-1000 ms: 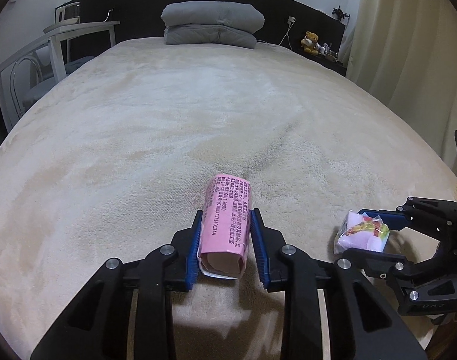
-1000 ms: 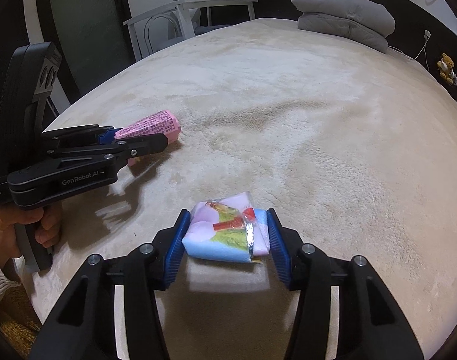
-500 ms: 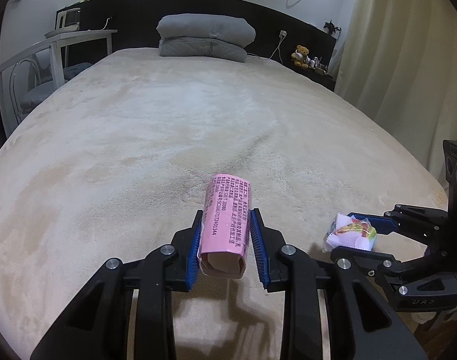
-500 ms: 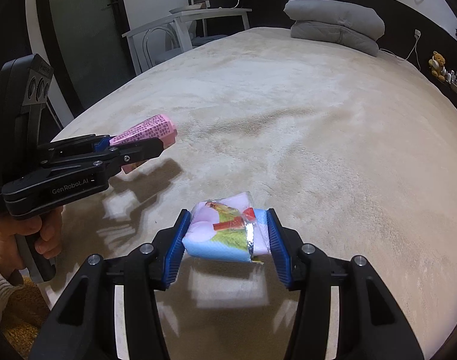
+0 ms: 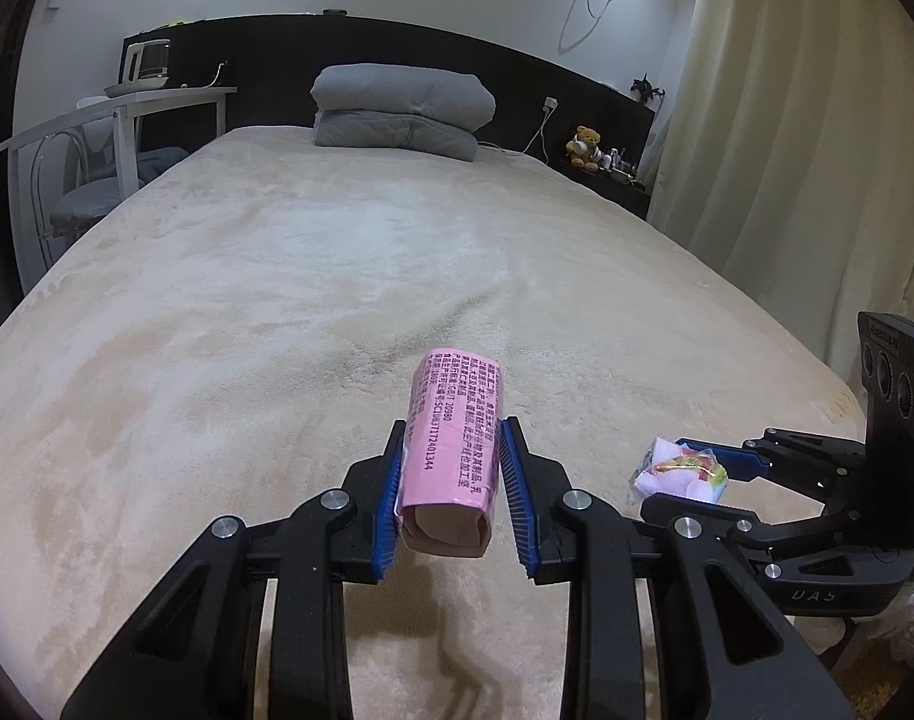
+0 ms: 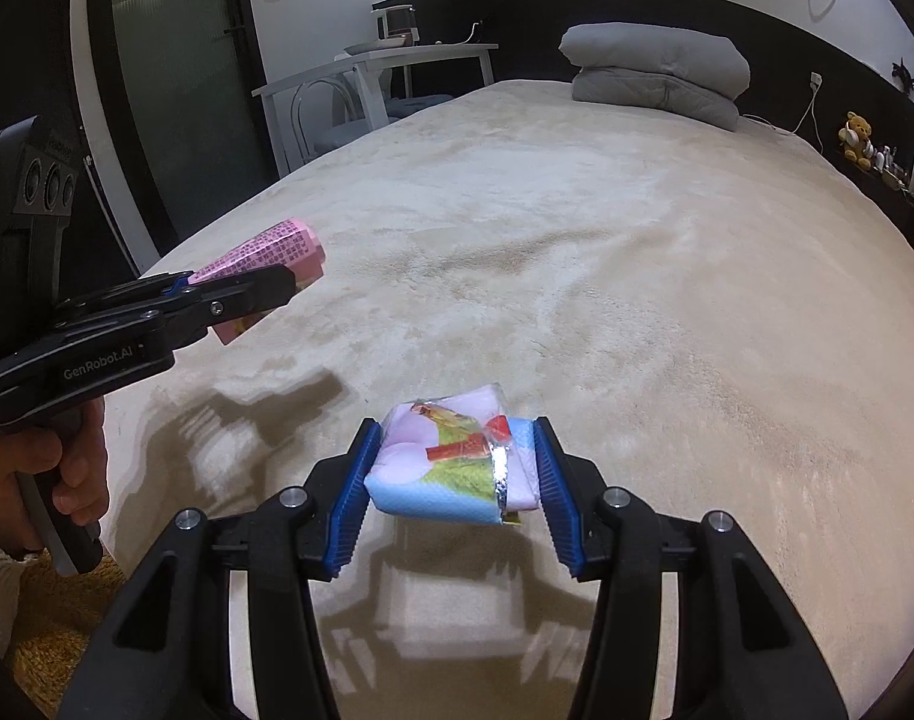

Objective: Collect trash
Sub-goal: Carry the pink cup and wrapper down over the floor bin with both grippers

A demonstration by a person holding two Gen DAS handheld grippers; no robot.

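Note:
My left gripper (image 5: 453, 450) is shut on a pink printed carton (image 5: 453, 438), flattened at its near end, held above the beige bed (image 5: 276, 312). The same carton (image 6: 264, 258) shows at the left of the right wrist view, clamped in the left gripper (image 6: 264, 294), with a hand (image 6: 30, 480) on its handle. My right gripper (image 6: 457, 456) is shut on a crumpled colourful wrapper packet (image 6: 450, 462), lifted off the bed (image 6: 637, 300). That packet (image 5: 679, 471) also appears low on the right of the left wrist view, in the right gripper (image 5: 691, 474).
A folded grey quilt (image 5: 396, 111) lies at the head of the bed by a dark headboard (image 5: 517, 90). A white desk (image 5: 126, 114) and chair stand on the left, curtains (image 5: 787, 150) and a shelf with a teddy bear (image 5: 586, 147) on the right.
Both grippers rose off the bed with their items still clamped. The views tilted up, showing more of the headboard and wall, and the shadows under the items spread out.

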